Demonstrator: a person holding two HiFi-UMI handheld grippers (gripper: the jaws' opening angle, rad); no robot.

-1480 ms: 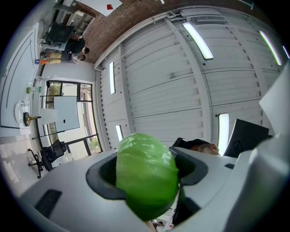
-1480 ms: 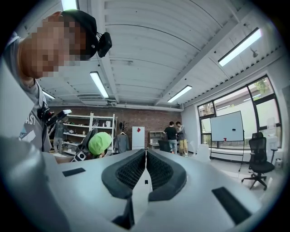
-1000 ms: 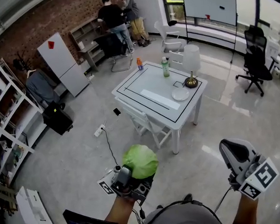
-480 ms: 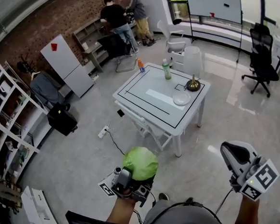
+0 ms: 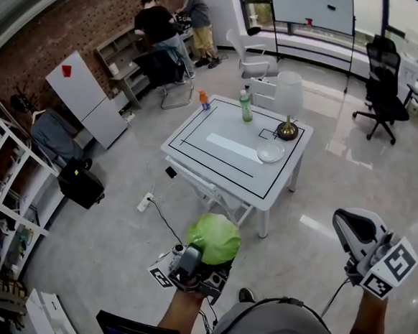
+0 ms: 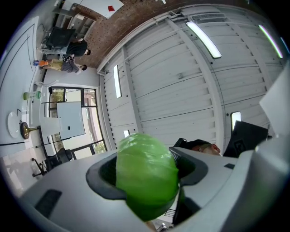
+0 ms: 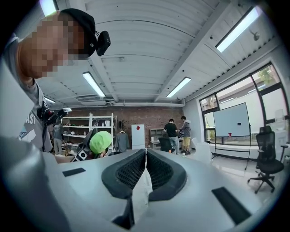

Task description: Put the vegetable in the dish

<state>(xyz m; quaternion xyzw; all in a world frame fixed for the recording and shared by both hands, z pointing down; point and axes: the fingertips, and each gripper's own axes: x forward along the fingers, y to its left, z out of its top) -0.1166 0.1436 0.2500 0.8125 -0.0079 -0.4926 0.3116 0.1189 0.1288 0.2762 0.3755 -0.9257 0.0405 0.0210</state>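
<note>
A round green cabbage [image 5: 213, 239] is clamped in my left gripper [image 5: 200, 259], low in the head view and over the floor. In the left gripper view the cabbage [image 6: 147, 174] fills the gap between the dark pads, and the gripper [image 6: 147, 168] points up toward the ceiling. A white dish [image 5: 270, 152] lies near the right corner of the white table [image 5: 192, 139], well ahead of both grippers. My right gripper [image 5: 351, 221] is at lower right, shut and holding nothing. Its pads meet in the right gripper view [image 7: 146, 156], where the cabbage [image 7: 100, 141] shows to the left.
On the table stand a green bottle [image 5: 246, 103], an orange bottle [image 5: 204, 100] and a brass object [image 5: 287, 129]. A white chair [image 5: 203, 188] is tucked at the near side. A cable and power strip [image 5: 145, 201] lie on the floor. Two people [image 5: 158, 26] stand at the far wall.
The view has shifted slightly as the person walks toward the table. Both grippers travel along in the same pose, the cabbage still in the left one.
</note>
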